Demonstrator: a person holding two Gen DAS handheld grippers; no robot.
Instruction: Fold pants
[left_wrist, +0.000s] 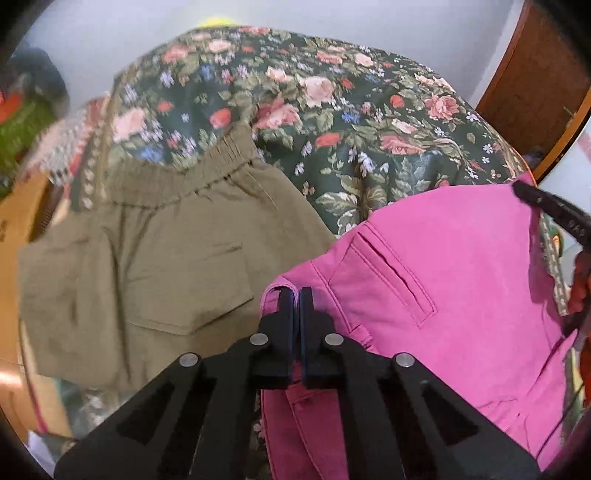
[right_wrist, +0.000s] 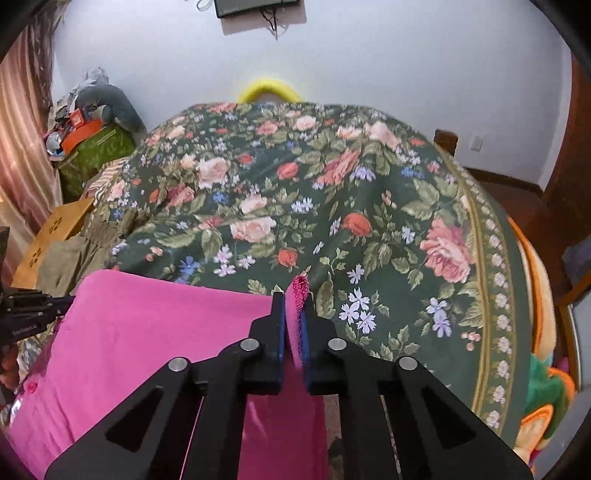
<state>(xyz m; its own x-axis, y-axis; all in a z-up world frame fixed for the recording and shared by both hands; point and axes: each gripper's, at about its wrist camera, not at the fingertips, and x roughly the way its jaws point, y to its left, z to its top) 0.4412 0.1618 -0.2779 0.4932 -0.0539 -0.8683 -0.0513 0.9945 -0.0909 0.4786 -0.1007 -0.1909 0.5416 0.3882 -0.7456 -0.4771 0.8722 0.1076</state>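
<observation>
Over on the left, the olive pants (left_wrist: 147, 258) lie flat on the floral bedspread (left_wrist: 332, 122), elastic waistband toward the far side, a patch pocket facing up, one edge reaching out over the bed's side. Next to them, overlapping their near corner, the pink pants (left_wrist: 443, 266) are spread across the near part of the bed, a welt pocket showing on top. The left gripper (left_wrist: 296, 295) has its fingers pressed nearly together on the waistband edge of the pink pants, a thin fold of fabric pinched between the blue pads. Moving right, in the right wrist view the same pink pants (right_wrist: 147, 332) stretch as a broad smooth sheet from the left gripper (right_wrist: 55, 306), visible at the far left edge, across to the right gripper (right_wrist: 294, 306). That right gripper is clamped tight too, only a sliver of gap, with a frayed pink hem poking up out of it between the pads. Beyond it, the floral bedspread (right_wrist: 369, 221) runs on bare to its bordered edge, with an orange blanket (right_wrist: 535, 295) showing underneath at the far right. Behind the bed, a yellow curved thing (right_wrist: 267, 90) peeks over against the pale wall.
</observation>
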